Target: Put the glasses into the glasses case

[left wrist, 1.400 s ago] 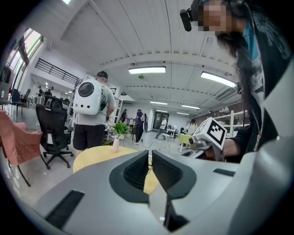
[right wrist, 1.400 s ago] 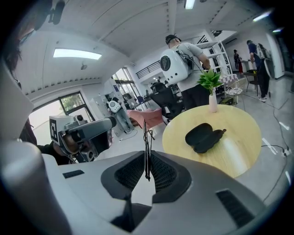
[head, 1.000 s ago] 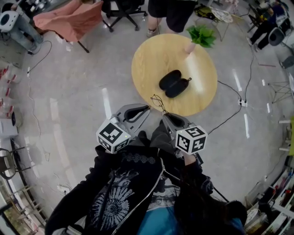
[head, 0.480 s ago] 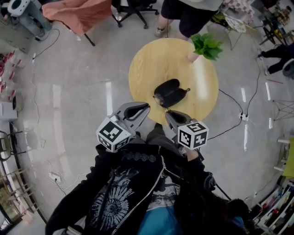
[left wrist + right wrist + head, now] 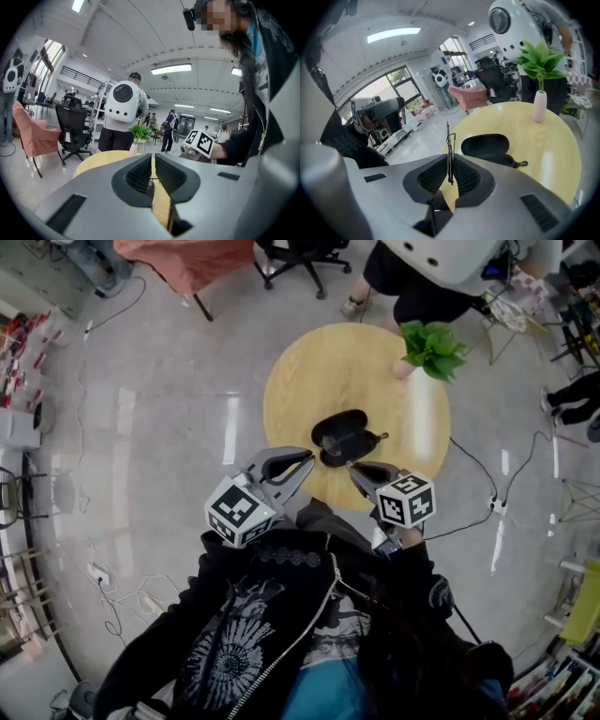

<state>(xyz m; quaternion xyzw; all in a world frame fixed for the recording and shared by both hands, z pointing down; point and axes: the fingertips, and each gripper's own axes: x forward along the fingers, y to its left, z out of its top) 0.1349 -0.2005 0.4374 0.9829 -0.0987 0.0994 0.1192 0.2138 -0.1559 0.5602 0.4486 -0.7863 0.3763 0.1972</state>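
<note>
An open black glasses case (image 5: pixel 339 432) (image 5: pixel 485 145) lies in the middle of the round wooden table (image 5: pixel 309 381). My right gripper (image 5: pixel 361 468) (image 5: pixel 450 161) is shut on thin wire-framed glasses (image 5: pixel 449 140), which stand edge-on and stick up out of the pads. It sits at the table's near edge, just short of the case. My left gripper (image 5: pixel 305 457) (image 5: pixel 152 159) hovers beside it at the near edge. Its jaws are shut, with nothing seen between them. In the head view the glasses are too thin to make out against the case.
A potted green plant (image 5: pixel 433 348) in a pale vase (image 5: pixel 539 108) stands at the table's far right. A person (image 5: pixel 441 268) stands just beyond the table. An office chair (image 5: pixel 300 259) is behind it, and cables (image 5: pixel 473 474) run across the floor on the right.
Both grippers have moved forward towards the table. The right one, still holding the glasses, has tipped downward and come close to the case. The case now lies nearer to both fingertips.
</note>
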